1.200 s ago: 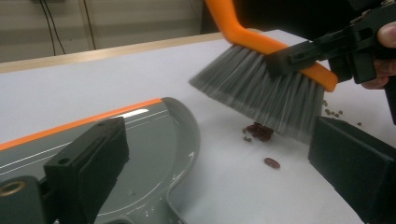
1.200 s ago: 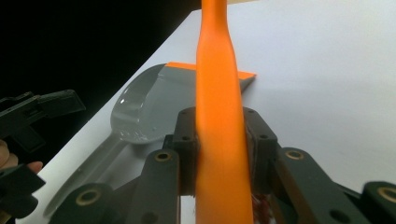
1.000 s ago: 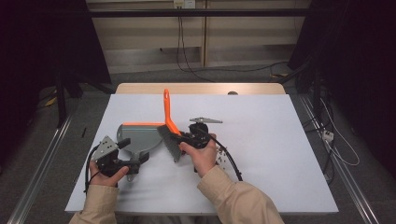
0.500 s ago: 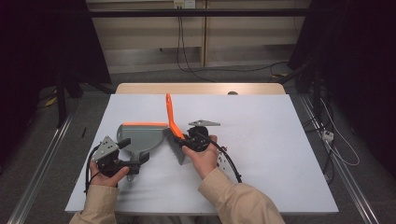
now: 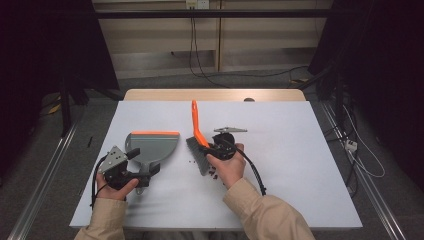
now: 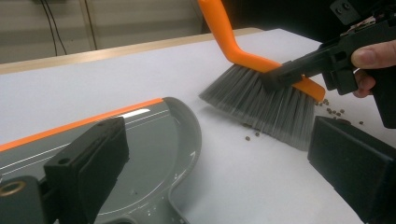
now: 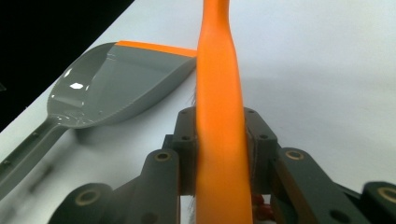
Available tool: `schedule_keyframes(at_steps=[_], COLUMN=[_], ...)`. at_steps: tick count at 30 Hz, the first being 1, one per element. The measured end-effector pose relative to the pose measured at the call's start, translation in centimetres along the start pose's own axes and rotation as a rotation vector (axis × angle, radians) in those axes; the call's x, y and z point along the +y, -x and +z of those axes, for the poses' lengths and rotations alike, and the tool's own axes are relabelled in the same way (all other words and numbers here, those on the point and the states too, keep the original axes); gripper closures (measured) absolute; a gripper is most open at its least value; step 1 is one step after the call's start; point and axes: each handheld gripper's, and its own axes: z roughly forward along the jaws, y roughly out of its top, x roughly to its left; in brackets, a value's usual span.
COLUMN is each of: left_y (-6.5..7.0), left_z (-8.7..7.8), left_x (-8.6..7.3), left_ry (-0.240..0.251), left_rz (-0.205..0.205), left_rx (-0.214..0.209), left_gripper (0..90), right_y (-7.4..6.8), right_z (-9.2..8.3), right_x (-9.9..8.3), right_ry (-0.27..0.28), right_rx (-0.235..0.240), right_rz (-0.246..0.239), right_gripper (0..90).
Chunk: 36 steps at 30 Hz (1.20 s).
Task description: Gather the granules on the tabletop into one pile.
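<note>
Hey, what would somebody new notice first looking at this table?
Probably the orange-handled brush near the middle of the white table, clamped in the right gripper, bristles down by dark crumbs. Left of it lies a grey dustpan with an orange edge; the left gripper is at its handle.
</note>
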Motion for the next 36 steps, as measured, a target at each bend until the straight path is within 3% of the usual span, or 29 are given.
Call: schedule_keyframes(at_steps=[7, 12, 18, 21, 26, 29, 31, 36], left_y=[0.0, 0.1, 0.1, 0.1, 0.1, 0.1, 0.0, -0.1], left_z=[0.1, 0.2, 0.2, 0.2, 0.1, 0.2, 0.1, 0.1], left_x=[0.0, 0.1, 0.1, 0.1, 0.1, 0.1, 0.1, 0.0], left_ry=[-0.003, -0.005, -0.005, -0.002, 0.001, 0.000, 0.000, -0.006], left_rz=[0.005, 0.009, 0.007, 0.003, 0.001, 0.003, 0.005, 0.012], left_rx=[-0.003, -0.006, -0.006, -0.004, -0.004, -0.002, -0.003, 0.000], left_gripper=[4.9, 4.9, 4.9, 4.9, 4.9, 4.9, 4.9, 4.9], right_y=[0.9, 1.1, -0.3, -1.3, -2.4, -2.5, -2.0, -1.4], right_z=[-1.0, -1.3, -1.3, -1.0, 0.3, 1.0, 1.3, 1.1], right_x=[-0.1, -0.1, 0.4, 0.2, -0.7, -0.7, -0.4, -0.2], right_ry=[-0.007, 0.015, 0.041, 0.015, -0.049, -0.052, -0.074, -0.101], right_rx=[-0.012, 0.018, 0.066, 0.076, 0.125, 0.084, 0.064, 0.032], right_rz=[0.020, 0.071, 0.083, 0.062, 0.084, 0.051, 0.071, 0.063], right_gripper=[71.4, 71.4, 71.4, 71.4, 71.3, 71.3, 71.2, 71.0])
